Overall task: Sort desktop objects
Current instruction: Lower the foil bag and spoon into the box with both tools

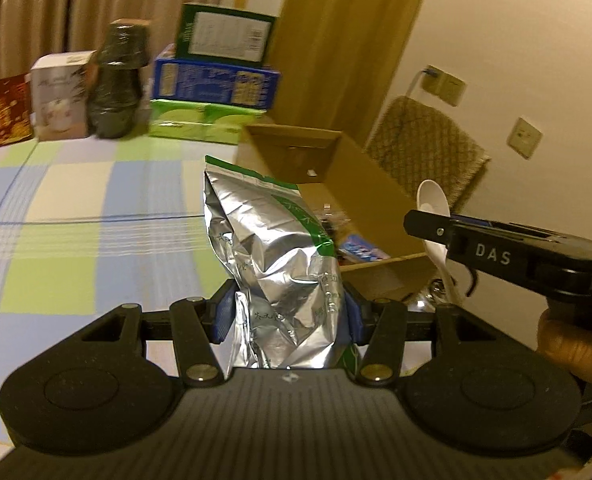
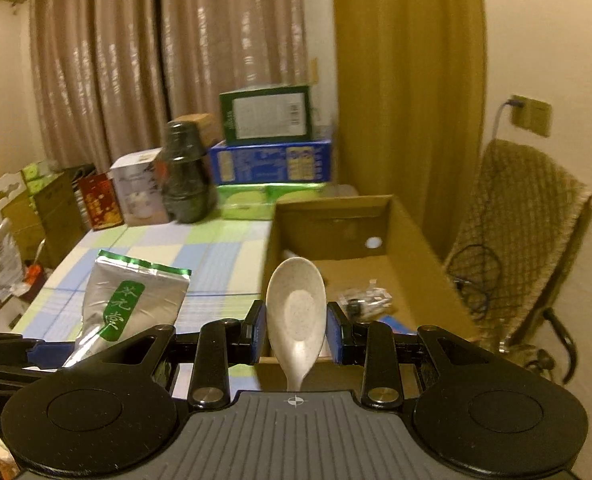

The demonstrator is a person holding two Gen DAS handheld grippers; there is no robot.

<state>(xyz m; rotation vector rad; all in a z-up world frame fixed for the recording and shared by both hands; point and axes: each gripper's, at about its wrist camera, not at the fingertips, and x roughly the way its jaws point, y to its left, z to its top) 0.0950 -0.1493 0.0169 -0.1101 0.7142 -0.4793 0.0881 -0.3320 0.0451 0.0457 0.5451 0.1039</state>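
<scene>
My left gripper [image 1: 288, 316] is shut on a crinkled silver foil pouch [image 1: 272, 256] with a green label, held upright above the checked tablecloth [image 1: 76, 208]. The pouch [image 2: 132, 304] also shows at the left of the right wrist view, with the left gripper's black body below it. My right gripper [image 2: 296, 334] is shut on a white speckled spoon [image 2: 296, 312], bowl up, near the front edge of an open cardboard box [image 2: 395, 216]. In the left wrist view the spoon [image 1: 431, 200] pokes up from the right gripper [image 1: 427, 228] beside the box [image 1: 359, 172].
Small packets [image 2: 365, 300] lie inside the box. At the table's far edge stand stacked green and blue cartons [image 2: 272, 152], a dark wrapped jar [image 2: 186, 172], a white box [image 2: 136, 188] and a red box [image 2: 100, 200]. A chair with a woven cover [image 2: 523, 232] stands right of the box.
</scene>
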